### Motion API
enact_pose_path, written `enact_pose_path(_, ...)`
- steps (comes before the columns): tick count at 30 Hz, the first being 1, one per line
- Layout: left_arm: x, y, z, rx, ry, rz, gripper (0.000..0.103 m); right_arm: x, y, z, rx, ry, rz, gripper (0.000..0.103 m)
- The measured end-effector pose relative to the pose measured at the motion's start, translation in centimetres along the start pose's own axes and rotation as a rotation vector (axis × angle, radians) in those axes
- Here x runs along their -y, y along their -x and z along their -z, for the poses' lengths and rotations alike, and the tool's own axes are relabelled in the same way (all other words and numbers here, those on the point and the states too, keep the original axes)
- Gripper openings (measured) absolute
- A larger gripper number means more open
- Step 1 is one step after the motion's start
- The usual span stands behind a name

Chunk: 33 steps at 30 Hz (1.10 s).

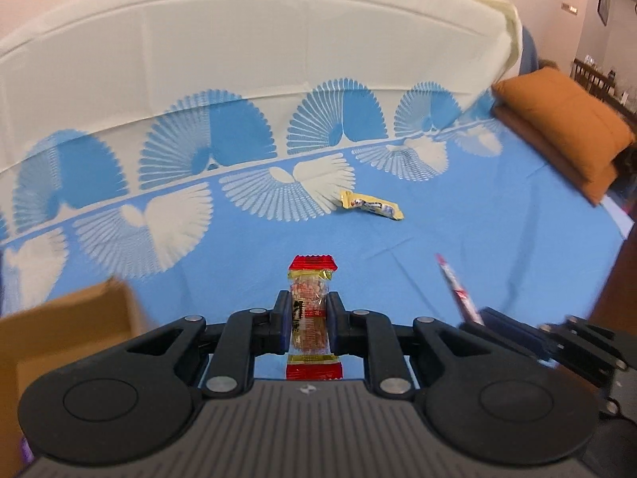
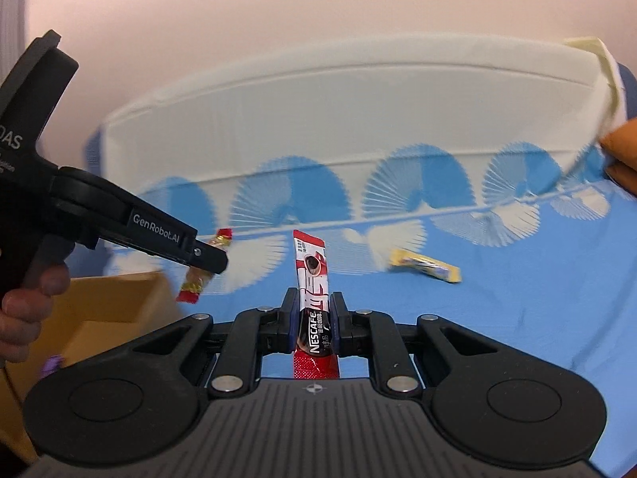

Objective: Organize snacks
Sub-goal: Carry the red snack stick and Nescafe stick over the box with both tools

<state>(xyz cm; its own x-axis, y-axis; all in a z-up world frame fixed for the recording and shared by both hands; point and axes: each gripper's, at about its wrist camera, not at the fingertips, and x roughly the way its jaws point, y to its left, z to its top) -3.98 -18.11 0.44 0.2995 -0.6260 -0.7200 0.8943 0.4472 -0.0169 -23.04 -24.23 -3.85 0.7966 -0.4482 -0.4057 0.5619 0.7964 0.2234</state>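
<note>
We log the left gripper pinching a red-ended snack pack above the blue cloth. The right gripper pinches a red coffee stick. A yellow snack bar lies apart on the cloth. A cardboard box sits left, an orange cushion far right.

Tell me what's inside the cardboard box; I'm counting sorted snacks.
The box is open-topped, left of both grippers. Only bare inner walls show; its floor is hidden by the near wall and motion blur, so any snacks inside cannot be seen.
</note>
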Motion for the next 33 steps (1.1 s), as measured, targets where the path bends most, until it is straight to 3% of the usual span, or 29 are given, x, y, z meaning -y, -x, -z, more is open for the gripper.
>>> enact_pose_path(3,-1.2,4.8,2.4,0.002,0.02,-0.017,0.019,-3.1,2.6,0.0,-0.006,0.04,-0.067,0.017)
enact_pose_path(8,-4.3,11.7,7.2,0.021,0.036,-0.111,0.019,-9.0,6.0,1.0,-0.052,0.118,-0.177,0.017)
enact_pose_path(15,-9.3,17.8,13.3,0.009,0.121,-0.204,0.019,-16.2,8.8,2.8,-0.13,0.174,-0.302,0.017)
enact_pose_path(24,-12.6,21.1,19.4,-0.019,0.209,-0.241,0.019,-22.6,11.1,4.1,-0.156,0.282,-0.344,0.017)
enact_pose_path(33,-13.2,22.1,20.0,0.019,0.247,-0.229,0.019,-24.0,12.0,4.2,-0.16,0.326,-0.329,0.017)
